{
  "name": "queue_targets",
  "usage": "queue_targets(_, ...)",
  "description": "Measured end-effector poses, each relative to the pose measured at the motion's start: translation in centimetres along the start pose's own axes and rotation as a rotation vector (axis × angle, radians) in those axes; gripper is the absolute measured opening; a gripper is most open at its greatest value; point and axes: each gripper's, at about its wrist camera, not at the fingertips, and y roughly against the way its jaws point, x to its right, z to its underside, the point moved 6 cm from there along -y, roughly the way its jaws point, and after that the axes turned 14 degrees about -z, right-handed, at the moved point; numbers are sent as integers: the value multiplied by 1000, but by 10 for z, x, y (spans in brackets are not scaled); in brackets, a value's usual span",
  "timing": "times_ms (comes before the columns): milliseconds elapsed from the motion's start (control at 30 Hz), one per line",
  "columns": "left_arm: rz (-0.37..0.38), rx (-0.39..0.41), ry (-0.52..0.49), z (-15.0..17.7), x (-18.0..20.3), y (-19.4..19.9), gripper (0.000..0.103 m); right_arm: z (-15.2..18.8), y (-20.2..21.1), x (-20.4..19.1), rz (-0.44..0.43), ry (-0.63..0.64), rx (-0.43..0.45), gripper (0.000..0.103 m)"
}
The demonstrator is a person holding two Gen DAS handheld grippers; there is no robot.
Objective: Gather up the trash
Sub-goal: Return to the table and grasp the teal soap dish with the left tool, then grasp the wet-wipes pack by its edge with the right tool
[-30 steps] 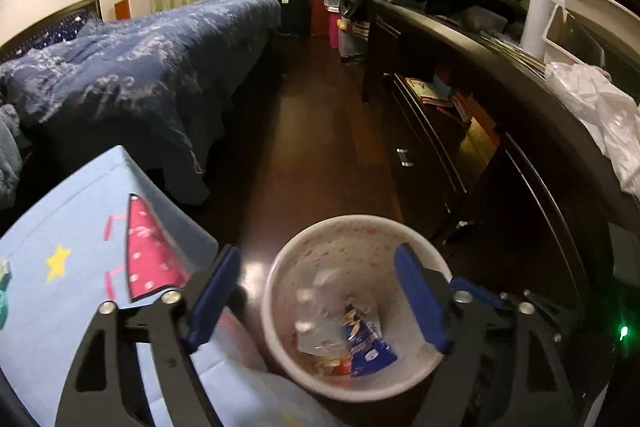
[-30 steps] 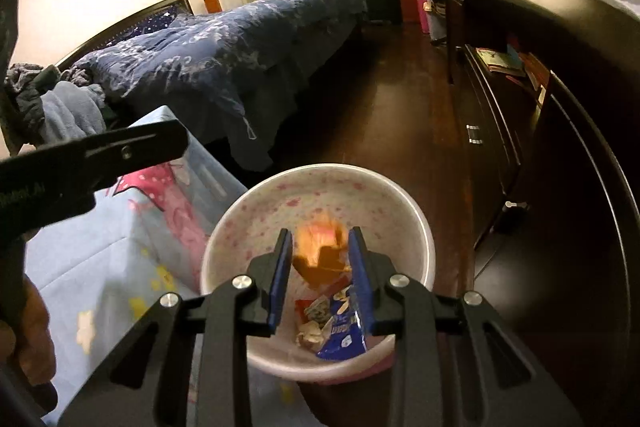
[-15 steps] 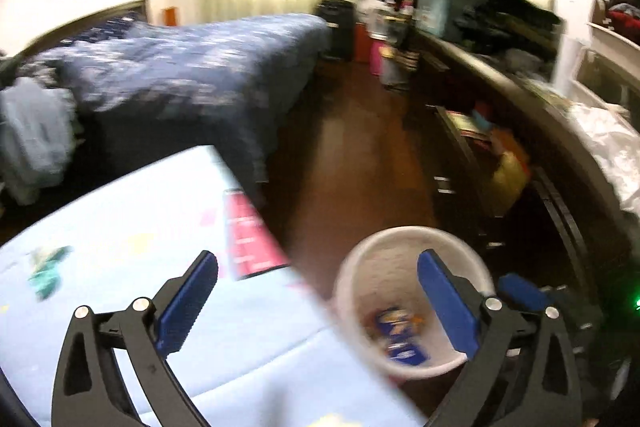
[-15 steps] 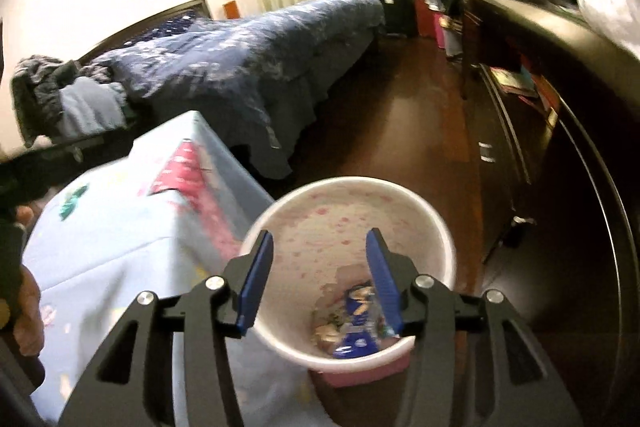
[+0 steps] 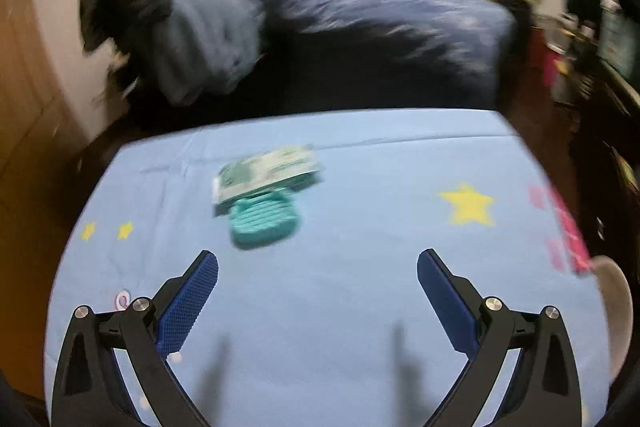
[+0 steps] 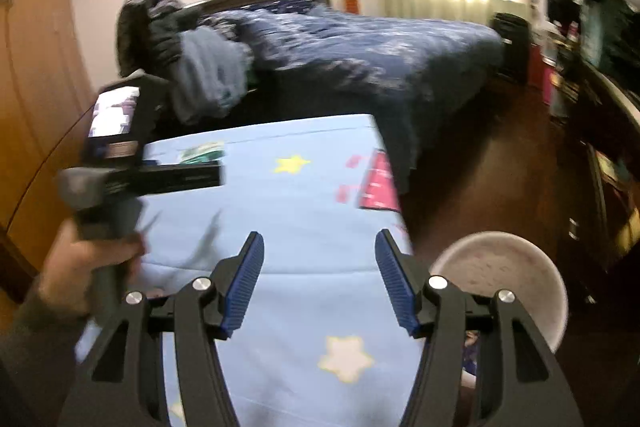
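Note:
A green-and-white wrapper (image 5: 267, 171) lies on the light blue tablecloth (image 5: 360, 307), partly over a teal ridged object (image 5: 264, 221). My left gripper (image 5: 318, 273) is open and empty, hovering over the cloth short of them. My right gripper (image 6: 319, 259) is open and empty above the cloth (image 6: 304, 227). The wrapper shows small in the right wrist view (image 6: 202, 151), behind the left gripper's body (image 6: 120, 163). The pink-speckled trash bin (image 6: 504, 275) stands on the floor right of the table; its rim shows in the left wrist view (image 5: 614, 291).
A bed with a dark blue quilt (image 6: 360, 47) and piled clothes (image 5: 192, 27) lies behind the table. A dark dresser (image 6: 608, 147) runs along the right. Dark wood floor (image 6: 480, 167) lies between them. A wooden door (image 6: 32, 67) is at left.
Both grippers swung left from above the bin to over the table. The right gripper let an orange piece go into the bin and opened wider. The wrapper came into view.

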Motion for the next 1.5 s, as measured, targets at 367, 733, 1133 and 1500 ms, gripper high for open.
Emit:
queue_targets(367, 29, -68, 85, -23, -9, -58, 85, -25, -37, -44, -49, 115, -43, 59)
queue_targets(733, 71, -76, 104, -20, -31, -65, 53, -55, -100, -63, -70, 145, -92, 59)
queue_targets(1133, 33, -125, 203, 16, -134, -66, 53, -87, -248, -86, -95, 91, -238, 59)
queue_targets(1500, 45, -108, 257, 17, -179, -66, 53, -106, -332, -113, -93, 108, -284, 93)
